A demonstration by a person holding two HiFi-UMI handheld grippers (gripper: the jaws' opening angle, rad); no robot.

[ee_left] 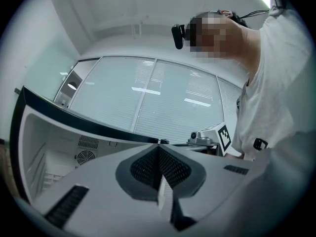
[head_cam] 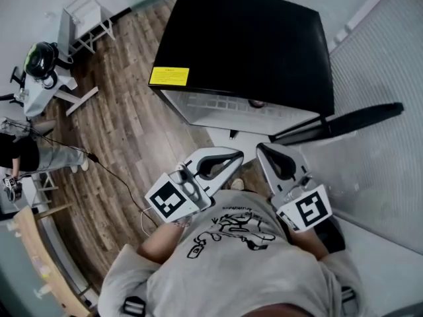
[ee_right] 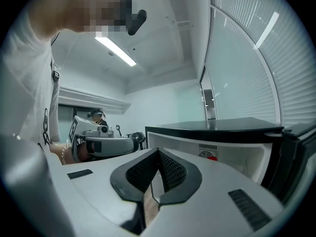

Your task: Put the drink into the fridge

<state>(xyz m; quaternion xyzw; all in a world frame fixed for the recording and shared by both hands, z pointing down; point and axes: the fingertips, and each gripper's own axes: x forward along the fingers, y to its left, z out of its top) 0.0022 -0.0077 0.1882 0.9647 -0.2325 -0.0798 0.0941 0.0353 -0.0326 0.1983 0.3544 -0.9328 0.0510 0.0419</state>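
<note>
A black mini fridge (head_cam: 244,45) stands open on the floor in front of me, its door (head_cam: 350,121) swung out to the right. Its white inside shows in the left gripper view (ee_left: 54,152) and the right gripper view (ee_right: 232,154). A small red thing (ee_right: 210,157) sits deep inside; I cannot tell whether it is the drink. My left gripper (head_cam: 239,154) (ee_left: 159,144) and right gripper (head_cam: 261,147) (ee_right: 158,151) are both held near my chest, pointing toward the fridge opening. Both are shut with nothing between their jaws.
The floor is wood plank (head_cam: 125,131), with a cable (head_cam: 112,174) trailing across it. At the far left are a white chair (head_cam: 82,18), a desk with a helmet (head_cam: 39,61) and a seated person (head_cam: 26,154). A blinds-covered glass wall (head_cam: 390,58) runs along the right.
</note>
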